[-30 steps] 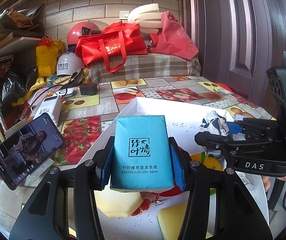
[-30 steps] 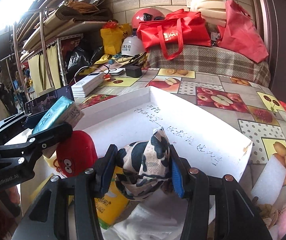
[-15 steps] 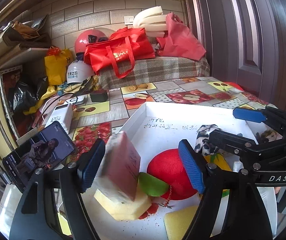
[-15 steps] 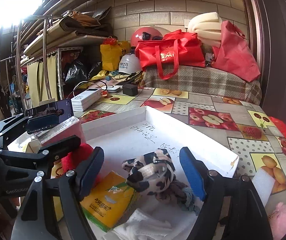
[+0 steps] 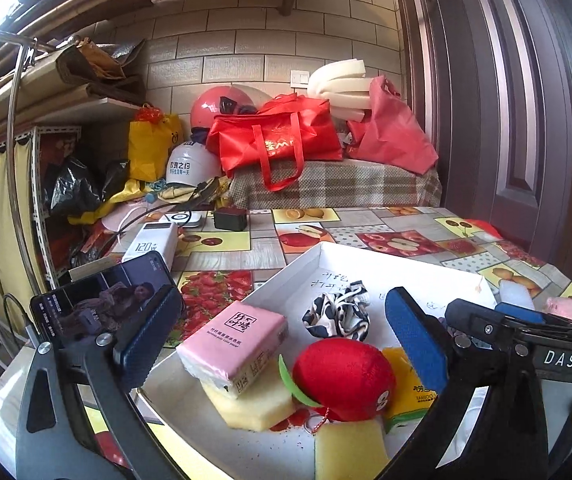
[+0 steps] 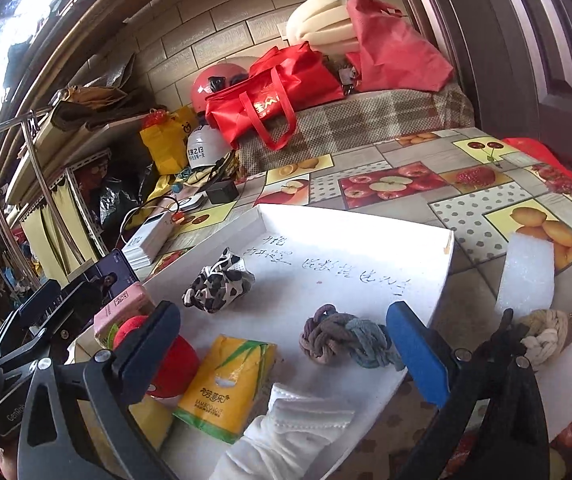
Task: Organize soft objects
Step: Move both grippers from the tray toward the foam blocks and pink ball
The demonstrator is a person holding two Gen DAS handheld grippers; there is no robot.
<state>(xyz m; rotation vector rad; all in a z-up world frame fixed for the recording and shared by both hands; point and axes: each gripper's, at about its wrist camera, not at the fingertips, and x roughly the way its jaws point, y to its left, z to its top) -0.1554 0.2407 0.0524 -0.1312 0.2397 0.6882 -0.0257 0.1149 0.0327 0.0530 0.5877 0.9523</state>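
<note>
My left gripper (image 5: 282,340) is opening wide above the near end of the white tray (image 5: 406,272), its pads touching nothing. Below it a tissue pack (image 5: 232,340) lies pink side up on a yellow sponge (image 5: 254,404), beside a red plush apple (image 5: 342,372). My right gripper (image 6: 286,348) is also opening, empty. Beyond its fingers the cow-print cloth (image 6: 218,280) rests loose on the tray. A grey knotted rope (image 6: 346,340), a yellow tissue pack (image 6: 226,384) and a white cloth (image 6: 286,436) lie under and between the right jaws.
A phone (image 5: 102,304) leans at the tray's left, with a power bank (image 5: 152,240) behind it. A white foam block (image 6: 526,272) and a beige rope knot (image 6: 542,332) sit on the fruit-print tablecloth right of the tray. Red bags and helmets crowd the back.
Both grippers went from shut to wide open. The tissue pack dropped from the left one and flipped onto the sponge. The cow-print cloth fell from the right one into the tray.
</note>
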